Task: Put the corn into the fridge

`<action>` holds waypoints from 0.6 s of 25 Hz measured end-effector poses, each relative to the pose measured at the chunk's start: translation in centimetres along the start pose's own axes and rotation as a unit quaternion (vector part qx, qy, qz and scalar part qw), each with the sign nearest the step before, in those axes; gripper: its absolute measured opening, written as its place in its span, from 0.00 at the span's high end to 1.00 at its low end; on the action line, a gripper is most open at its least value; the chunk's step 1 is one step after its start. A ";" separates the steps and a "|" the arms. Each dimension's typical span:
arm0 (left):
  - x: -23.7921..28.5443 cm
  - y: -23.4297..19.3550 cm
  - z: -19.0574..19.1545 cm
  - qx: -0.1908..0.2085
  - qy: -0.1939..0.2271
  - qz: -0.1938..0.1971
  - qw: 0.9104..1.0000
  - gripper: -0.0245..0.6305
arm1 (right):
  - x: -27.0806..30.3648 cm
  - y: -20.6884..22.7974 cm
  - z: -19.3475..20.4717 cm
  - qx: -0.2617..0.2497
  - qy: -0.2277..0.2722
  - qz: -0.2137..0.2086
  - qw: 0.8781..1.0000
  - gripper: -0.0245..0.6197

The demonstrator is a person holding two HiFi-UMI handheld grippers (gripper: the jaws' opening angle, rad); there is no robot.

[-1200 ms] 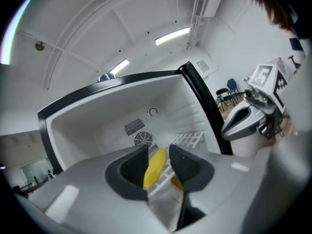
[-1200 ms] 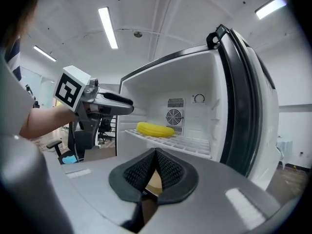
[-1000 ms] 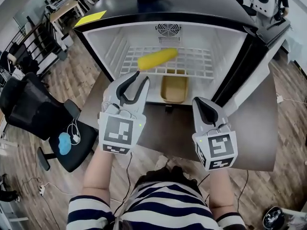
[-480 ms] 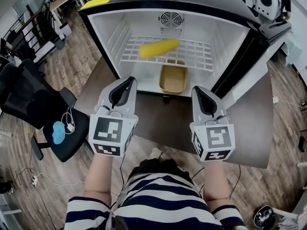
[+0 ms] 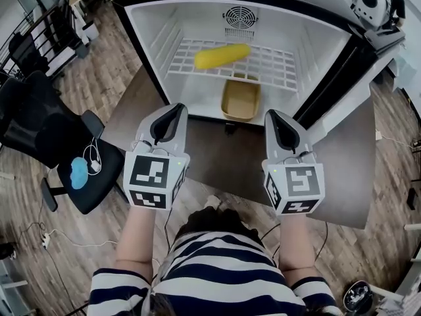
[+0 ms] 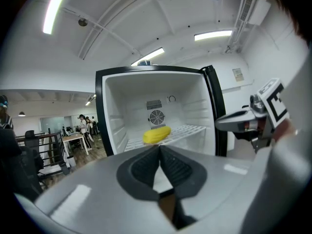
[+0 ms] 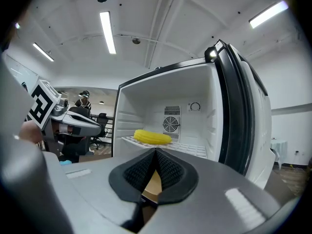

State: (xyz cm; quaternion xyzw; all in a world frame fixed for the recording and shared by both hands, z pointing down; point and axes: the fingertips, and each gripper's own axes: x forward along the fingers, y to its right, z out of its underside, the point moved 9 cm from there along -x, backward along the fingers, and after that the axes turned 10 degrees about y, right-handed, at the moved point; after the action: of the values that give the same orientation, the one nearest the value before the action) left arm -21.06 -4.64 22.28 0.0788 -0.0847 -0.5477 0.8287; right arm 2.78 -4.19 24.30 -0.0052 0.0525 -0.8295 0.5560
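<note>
Left gripper (image 5: 175, 108) jaws closed tip to tip, nothing between them; right gripper (image 5: 272, 114) the same, pads meeting, empty. Both are held side by side above the dark brown tabletop (image 5: 217, 166), just in front of the open black-framed white-lined fridge (image 5: 309, 51). Yellow corn cob (image 5: 222, 56) lies crosswise on the white wire shelf (image 5: 276, 68), ahead of both claws and well clear of them, more in line with the left one. Tan plastic tray (image 5: 240, 101) sits on the fridge floor under the shelf, ahead between the two claws. Round fan grille (image 5: 235, 17) on the back wall beyond the corn. Black fridge door (image 5: 342, 78) stands open ahead of the right claw, to its outer side
</note>
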 end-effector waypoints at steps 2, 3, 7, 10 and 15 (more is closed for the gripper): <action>0.0 0.0 0.2 -0.002 -0.002 0.003 1.000 0.96 | 0.0 -0.1 0.0 -0.001 -0.001 -0.001 1.000 0.97; -0.1 -0.1 0.3 -0.003 -0.003 0.004 1.000 0.96 | 0.1 -0.1 0.0 -0.001 -0.001 -0.001 1.000 0.98; -0.2 -0.3 0.7 -0.007 -0.008 0.002 1.000 0.96 | 0.3 0.0 0.1 0.002 -0.002 -0.004 1.000 0.97; -0.1 -0.3 0.9 -0.008 -0.012 0.001 1.000 0.96 | 0.3 0.1 0.2 0.004 -0.002 -0.004 1.000 0.97; 0.0 -0.3 1.2 -0.010 -0.015 0.001 1.000 0.96 | 0.5 0.1 0.5 0.003 -0.005 -0.003 1.000 0.97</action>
State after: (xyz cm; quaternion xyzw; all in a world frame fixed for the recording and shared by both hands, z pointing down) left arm -21.56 -4.83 23.37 0.0625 -0.0915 -0.5487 0.8286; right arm 2.70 -4.73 24.72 -0.0080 0.0474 -0.8313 0.5537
